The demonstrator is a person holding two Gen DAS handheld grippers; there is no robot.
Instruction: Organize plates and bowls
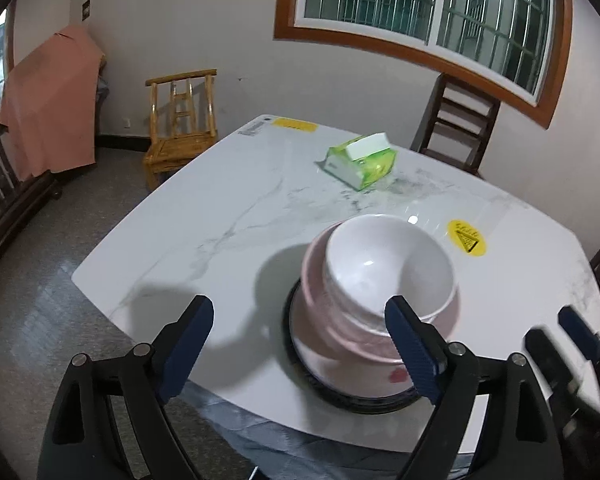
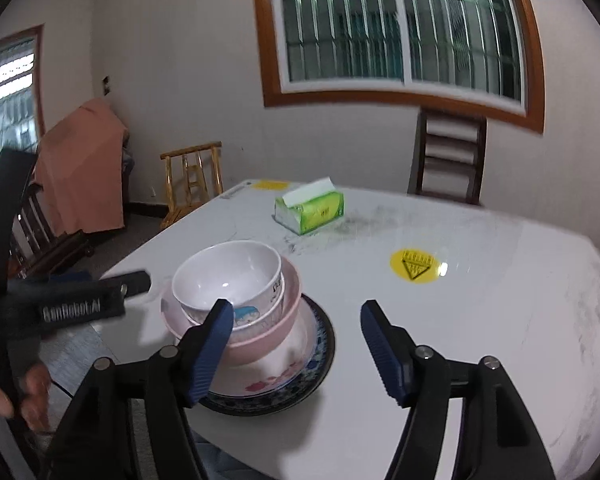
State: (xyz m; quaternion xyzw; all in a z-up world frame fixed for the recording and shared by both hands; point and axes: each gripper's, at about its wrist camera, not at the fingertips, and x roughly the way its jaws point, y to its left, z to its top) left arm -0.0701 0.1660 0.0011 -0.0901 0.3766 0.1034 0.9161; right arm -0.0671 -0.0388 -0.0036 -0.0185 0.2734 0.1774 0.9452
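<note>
Stack apparently finished, white melamine bowl [image 2: 228, 276] nested in pink bowl [image 2: 268, 336] on blue-rimmed plate [image 2: 320, 344]; left gripper [image 1: 300, 344] and right gripper [image 2: 296, 340] both wide, empty; next, probably withdrawal.

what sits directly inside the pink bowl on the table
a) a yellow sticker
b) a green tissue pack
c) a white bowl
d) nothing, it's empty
c: the white bowl is nested in the pink bowl, which stands on the dark-rimmed plate; the tissue pack and yellow sticker lie apart, farther back on the table.
</note>
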